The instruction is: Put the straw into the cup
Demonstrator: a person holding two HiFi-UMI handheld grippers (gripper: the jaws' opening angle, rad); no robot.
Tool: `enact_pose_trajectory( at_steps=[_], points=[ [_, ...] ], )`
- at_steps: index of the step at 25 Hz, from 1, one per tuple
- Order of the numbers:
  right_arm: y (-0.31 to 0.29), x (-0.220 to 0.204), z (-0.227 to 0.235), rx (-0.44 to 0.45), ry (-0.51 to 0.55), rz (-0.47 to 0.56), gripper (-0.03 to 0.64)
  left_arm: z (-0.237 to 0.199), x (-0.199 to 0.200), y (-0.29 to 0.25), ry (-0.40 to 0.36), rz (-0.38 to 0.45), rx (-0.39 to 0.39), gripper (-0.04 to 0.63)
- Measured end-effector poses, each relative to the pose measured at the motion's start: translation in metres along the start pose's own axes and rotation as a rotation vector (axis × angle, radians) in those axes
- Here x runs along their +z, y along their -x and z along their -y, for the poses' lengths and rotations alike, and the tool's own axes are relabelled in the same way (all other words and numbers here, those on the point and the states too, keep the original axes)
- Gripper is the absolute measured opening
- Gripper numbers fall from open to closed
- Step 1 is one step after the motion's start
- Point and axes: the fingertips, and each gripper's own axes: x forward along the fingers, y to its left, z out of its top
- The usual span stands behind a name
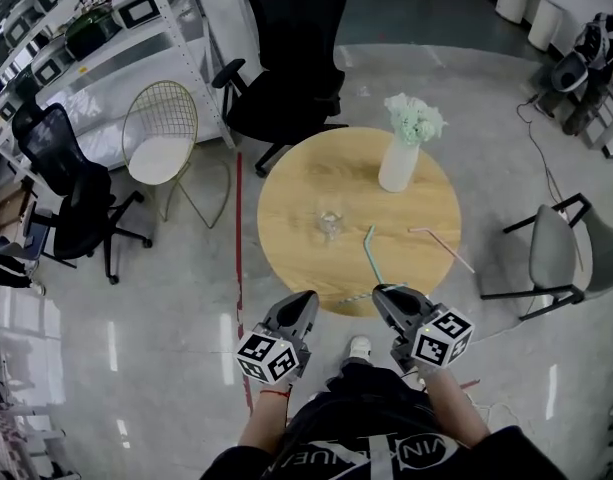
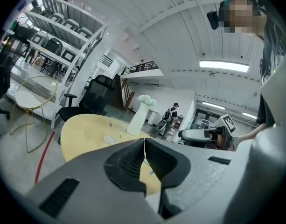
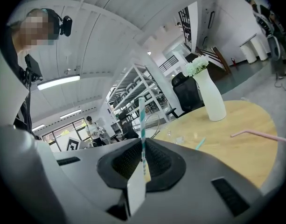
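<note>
A clear glass cup [image 1: 329,225] stands near the middle of the round wooden table [image 1: 296,183]; it also shows small in the left gripper view [image 2: 120,128]. My right gripper [image 1: 382,294] hovers at the table's near edge, shut on a teal-and-white striped straw [image 3: 141,118]. That straw stands up between the pads, with a white paper piece hanging at its lower end. In the head view the striped straw [image 1: 358,296] sticks out leftward from the jaws. My left gripper [image 1: 307,299] is beside it, shut, with nothing between its pads [image 2: 133,160].
A plain teal straw [image 1: 370,252] and a pink bent straw [image 1: 442,243] lie on the table to the right of the cup. A white vase of flowers [image 1: 400,158] stands at the far side. Office chairs, a wire chair [image 1: 158,133] and a grey chair [image 1: 561,248] ring the table.
</note>
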Motion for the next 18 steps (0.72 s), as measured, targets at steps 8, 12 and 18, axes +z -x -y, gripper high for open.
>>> enact_pose_trajectory(
  at_steps=[8, 12, 18],
  points=[
    [-0.018, 0.022, 0.038, 0.047, -0.015, -0.012, 0.020, -0.007, 0.005, -0.043, -0.001, -0.021, 0.036, 0.012],
    [-0.026, 0.031, 0.044, 0.089, -0.025, -0.010, 0.020, -0.007, 0.011, -0.052, -0.008, -0.021, 0.059, 0.012],
    [-0.033, 0.041, 0.051, 0.095, -0.055, 0.012, 0.020, -0.008, 0.006, -0.052, -0.015, -0.047, 0.093, 0.012]
  ],
)
